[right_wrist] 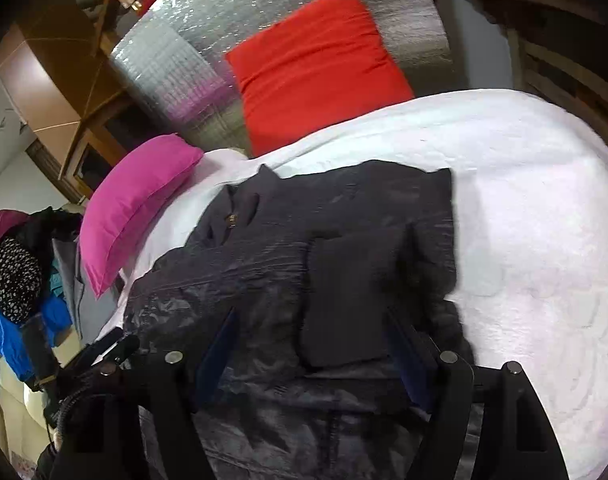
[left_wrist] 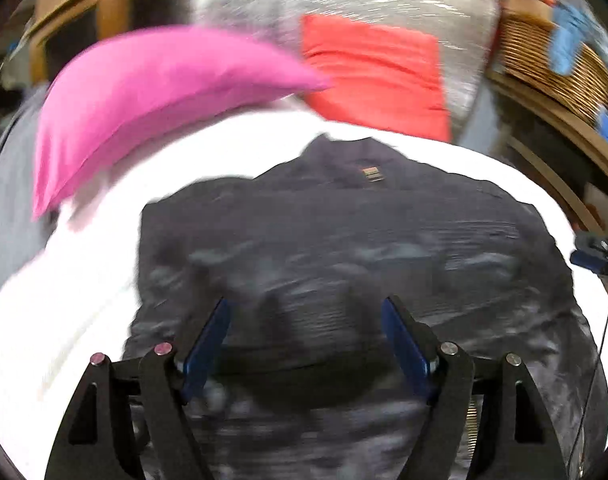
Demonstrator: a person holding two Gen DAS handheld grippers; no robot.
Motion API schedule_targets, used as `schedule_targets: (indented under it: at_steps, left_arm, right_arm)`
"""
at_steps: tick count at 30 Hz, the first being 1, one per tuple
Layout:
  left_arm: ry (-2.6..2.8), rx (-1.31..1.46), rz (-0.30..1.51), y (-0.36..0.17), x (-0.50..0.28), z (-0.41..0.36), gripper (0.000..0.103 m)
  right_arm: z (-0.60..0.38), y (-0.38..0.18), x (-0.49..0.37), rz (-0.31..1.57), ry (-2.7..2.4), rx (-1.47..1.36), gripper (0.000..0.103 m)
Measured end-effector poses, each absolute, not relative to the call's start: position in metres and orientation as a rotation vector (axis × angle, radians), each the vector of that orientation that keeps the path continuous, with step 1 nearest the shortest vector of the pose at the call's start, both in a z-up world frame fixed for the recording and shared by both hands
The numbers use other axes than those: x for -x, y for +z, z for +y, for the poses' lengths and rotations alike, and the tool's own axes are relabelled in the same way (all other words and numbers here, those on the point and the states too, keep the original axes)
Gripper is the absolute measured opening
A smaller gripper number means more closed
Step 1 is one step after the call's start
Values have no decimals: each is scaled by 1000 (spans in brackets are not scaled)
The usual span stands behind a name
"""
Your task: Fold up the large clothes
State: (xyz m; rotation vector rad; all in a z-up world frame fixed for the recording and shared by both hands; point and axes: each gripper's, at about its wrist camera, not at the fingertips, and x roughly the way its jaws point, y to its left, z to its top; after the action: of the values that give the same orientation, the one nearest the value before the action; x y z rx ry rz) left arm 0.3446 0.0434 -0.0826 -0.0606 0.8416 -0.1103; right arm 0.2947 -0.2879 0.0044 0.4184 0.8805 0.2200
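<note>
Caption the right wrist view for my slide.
Open right gripper over a dark jacket with one sleeve folded across it, on a white bed with pink and red pillows.

Left wrist view smearing w/ heavy motion blur; pink pillow [left_wrist: 152, 96] streaking, dark jacket [left_wrist: 344, 248] detail washing out. Right wrist view staying sharper. White bedcover [right_wrist: 544, 208] blowing out bright, foil backing [right_wrist: 208, 40] glinting. Fisheye bending edges, corners vignetting black.

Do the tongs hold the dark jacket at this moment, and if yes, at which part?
Nothing is held. The left tongs and the right tongs both stand open above the dark jacket, with no fabric pinched between their fingers.
</note>
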Motion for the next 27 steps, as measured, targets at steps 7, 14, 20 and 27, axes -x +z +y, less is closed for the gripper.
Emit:
schedule_targets:
  at_steps: [7, 14, 20, 27]
  left_arm:
    - [-115, 37, 871, -99, -344, 45, 79]
    - [-108, 19, 863, -98, -344, 38, 79]
    - [-107, 50, 813, -84, -335, 45, 80]
    - [-93, -12, 928, -105, -345, 26, 80]
  right_arm:
    - [-277, -19, -309, 942, 155, -366, 77]
    - [-242, 0, -300, 893, 224, -270, 79]
    - [-235, -10, -299, 930, 188, -240, 79]
    - [-216, -28, -301, 998, 173, -163, 81]
